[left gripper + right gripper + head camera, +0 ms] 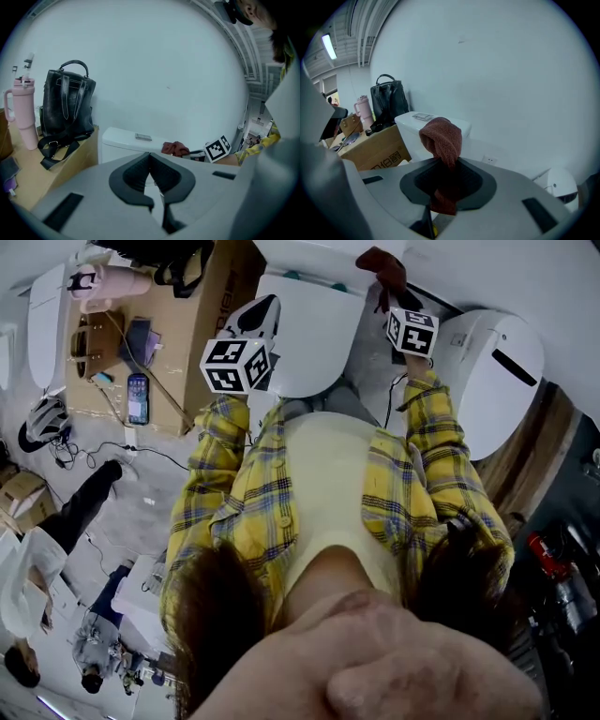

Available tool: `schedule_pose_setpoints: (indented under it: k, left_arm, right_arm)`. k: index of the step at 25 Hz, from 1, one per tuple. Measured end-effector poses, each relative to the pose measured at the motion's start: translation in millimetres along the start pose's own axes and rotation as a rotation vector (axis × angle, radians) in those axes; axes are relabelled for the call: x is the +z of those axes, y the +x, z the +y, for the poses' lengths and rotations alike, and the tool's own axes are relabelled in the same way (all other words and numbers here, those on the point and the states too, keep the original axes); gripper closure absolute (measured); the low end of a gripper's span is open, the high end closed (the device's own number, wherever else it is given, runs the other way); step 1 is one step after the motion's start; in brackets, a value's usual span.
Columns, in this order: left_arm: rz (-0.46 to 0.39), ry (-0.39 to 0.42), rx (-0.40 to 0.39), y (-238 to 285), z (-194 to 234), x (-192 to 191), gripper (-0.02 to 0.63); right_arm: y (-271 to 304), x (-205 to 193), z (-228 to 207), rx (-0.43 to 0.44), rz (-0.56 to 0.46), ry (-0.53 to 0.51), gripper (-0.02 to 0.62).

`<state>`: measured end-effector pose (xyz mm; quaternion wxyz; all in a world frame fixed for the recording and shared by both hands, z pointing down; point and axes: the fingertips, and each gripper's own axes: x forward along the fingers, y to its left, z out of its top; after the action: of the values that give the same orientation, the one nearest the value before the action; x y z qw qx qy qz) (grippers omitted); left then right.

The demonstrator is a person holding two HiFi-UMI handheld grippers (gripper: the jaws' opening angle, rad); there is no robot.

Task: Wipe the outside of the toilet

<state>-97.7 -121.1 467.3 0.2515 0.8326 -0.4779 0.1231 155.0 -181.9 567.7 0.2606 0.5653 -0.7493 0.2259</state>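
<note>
Toilet point(309, 343): lid down, its top open to a pass from 6 o'clock. At its 9 o'clock a cardboard box point(202, 306) stands just beside the tank point(126, 140); no gap is discernible there. A black backpack point(65, 105) and a pink tumbler point(24, 112) stand on the box. At 12 o'clock the wall point(154, 61) closes behind the tank. At 3 o'clock a floor point(373, 367) strip separates it from a second white toilet point(497, 371).

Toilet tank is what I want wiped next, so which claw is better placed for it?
Right. The right claw is shut on the red cloth, up by the tank; the left claw is shut and empty, back over the lid.
</note>
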Motion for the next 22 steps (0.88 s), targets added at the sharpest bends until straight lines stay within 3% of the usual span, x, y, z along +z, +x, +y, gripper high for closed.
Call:
schedule_pose_setpoints:
  k: [4,7,14,22]
  left_arm:
    - [-0.003,-0.004,0.006,-0.6,2.7,-0.1,0.598]
    - [-0.006,-0.012,0.020,-3.0,7.9,-0.4,0.598]
    - [-0.020,-0.036,0.082,-14.1,23.1,-1.5,0.598]
    - [-0.030,-0.073,0.186,-39.0,47.5,-9.9,0.598]
  right_arm:
    - [-19.6,3.3,0.9,0.007,-0.027,-0.051,0.505]
    - [-34.4,14.7,22.2,0.057,-0.082,-0.116,0.505]
    - [-40.1,43.2,104.7,0.281,-0.170,-0.196,0.505]
    - [-1.3,52.2,193.1,0.485,-0.158,-0.289,0.505]
